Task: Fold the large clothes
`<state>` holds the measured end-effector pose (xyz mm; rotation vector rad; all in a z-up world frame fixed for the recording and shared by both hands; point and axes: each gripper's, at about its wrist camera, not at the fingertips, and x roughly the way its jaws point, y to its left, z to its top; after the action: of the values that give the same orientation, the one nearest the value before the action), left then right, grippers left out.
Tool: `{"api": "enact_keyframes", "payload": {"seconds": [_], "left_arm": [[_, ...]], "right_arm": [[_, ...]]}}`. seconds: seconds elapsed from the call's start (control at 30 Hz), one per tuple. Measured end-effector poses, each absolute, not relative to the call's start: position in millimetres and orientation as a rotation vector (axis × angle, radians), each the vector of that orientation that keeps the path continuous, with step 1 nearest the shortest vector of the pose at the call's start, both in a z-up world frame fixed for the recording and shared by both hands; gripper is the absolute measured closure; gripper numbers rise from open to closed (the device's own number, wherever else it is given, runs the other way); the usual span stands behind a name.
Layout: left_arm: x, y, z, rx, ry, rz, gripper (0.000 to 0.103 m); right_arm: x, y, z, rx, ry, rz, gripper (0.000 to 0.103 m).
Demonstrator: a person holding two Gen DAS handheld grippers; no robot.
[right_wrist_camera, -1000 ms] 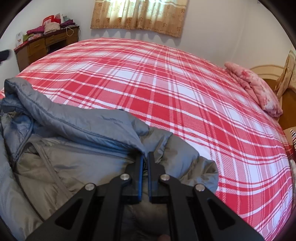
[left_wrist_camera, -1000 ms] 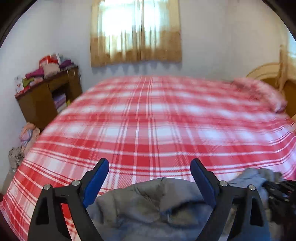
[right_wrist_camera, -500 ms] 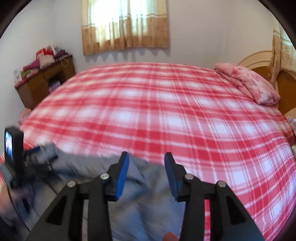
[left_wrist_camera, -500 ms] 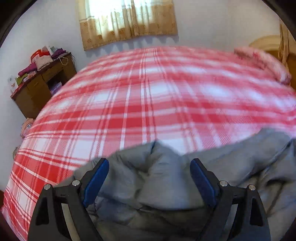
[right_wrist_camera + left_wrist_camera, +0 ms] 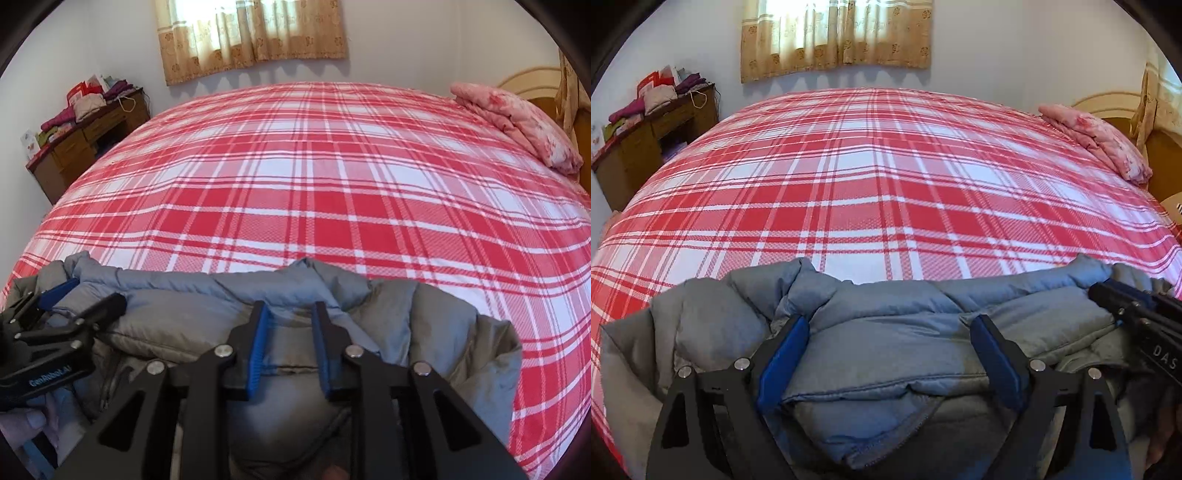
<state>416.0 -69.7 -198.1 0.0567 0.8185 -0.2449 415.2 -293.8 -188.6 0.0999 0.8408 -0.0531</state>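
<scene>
A grey-blue padded jacket lies bunched at the near edge of the bed, also in the right wrist view. My left gripper is open wide, its blue pads resting on either side of a fold of the jacket. My right gripper is open with a narrow gap, low over the jacket's upper edge. The right gripper shows at the right of the left wrist view; the left gripper shows at the left of the right wrist view.
The bed has a red and white plaid cover. A pink pillow lies at the far right by a wooden headboard. A wooden desk piled with clothes stands at the left wall. A curtained window is behind.
My right gripper has let go of the jacket and opened. Both grippers have moved down onto the jacket, which now lies spread wider along the bed's near edge.
</scene>
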Motion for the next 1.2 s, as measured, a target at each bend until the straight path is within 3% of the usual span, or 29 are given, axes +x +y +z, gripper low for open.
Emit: {"api": "enact_keyframes", "payload": {"seconds": [1.2], "left_arm": [[422, -75, -209, 0.105, 0.841, -0.218, 0.009]], "right_arm": [[421, -285, -208, 0.050, 0.856, -0.080, 0.079]]}}
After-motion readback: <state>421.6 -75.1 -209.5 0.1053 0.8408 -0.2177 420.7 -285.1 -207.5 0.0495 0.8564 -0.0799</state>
